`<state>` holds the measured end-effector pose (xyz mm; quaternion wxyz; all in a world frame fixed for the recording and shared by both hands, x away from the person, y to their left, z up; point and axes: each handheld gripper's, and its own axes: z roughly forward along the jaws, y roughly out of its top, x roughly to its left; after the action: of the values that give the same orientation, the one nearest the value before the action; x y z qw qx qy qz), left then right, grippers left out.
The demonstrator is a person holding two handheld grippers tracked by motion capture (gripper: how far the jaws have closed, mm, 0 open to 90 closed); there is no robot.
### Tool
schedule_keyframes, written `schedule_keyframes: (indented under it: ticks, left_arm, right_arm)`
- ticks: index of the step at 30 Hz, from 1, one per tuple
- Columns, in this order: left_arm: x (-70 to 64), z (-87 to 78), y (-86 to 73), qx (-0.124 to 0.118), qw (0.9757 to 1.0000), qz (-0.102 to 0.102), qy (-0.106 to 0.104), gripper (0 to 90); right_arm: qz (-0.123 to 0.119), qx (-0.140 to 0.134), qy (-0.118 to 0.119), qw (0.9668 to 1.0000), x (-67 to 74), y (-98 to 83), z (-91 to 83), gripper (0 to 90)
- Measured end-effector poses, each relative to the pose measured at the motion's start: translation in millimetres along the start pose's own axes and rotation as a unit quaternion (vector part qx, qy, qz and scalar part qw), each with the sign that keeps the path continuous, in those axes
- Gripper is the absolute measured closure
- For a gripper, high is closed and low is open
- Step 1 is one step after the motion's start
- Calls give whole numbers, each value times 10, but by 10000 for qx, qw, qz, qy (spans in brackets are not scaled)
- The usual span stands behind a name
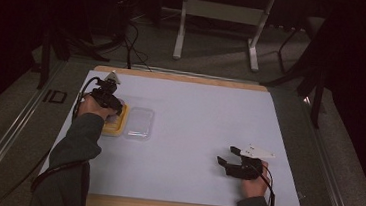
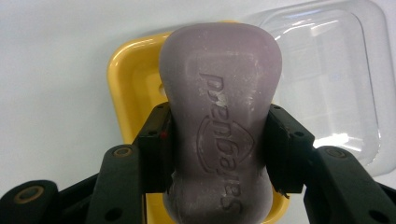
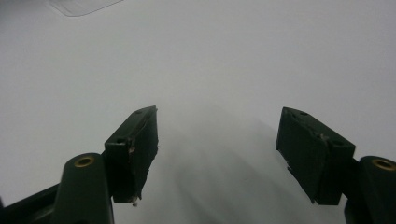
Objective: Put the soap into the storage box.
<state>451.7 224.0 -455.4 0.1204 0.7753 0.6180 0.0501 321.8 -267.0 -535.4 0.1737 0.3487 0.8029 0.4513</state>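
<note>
1. Soap bar (image 2: pixel 219 126), purple and embossed, is clamped between the left tool's (image 2: pixel 218 149) pads, directly above the yellow soap dish (image 2: pixel 133 84).
2. Clear lid (image 2: pixel 327 79) lies just beside the dish on the desk (image 1: pixel 204 120).
3. Right tool (image 3: pixel 217 154) is released, jaws spread over bare desk, well apart from the dish.

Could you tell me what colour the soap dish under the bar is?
Yellow; the soap dish shows best in the left gripper view.
</note>
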Motion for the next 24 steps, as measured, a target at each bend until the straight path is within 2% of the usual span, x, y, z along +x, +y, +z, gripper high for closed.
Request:
schedule_keyframes:
  ticks: [11, 24]
  left_arm:
    - [17, 31, -11, -10, 10000, -98, 14, 499]
    - [41, 141, -50, 101, 9998, -186, 19, 499]
  right_arm:
    - [1, 0, -1, 10000, 0, 0, 0, 289]
    - [2, -1, -1, 10000, 1, 0, 0, 289]
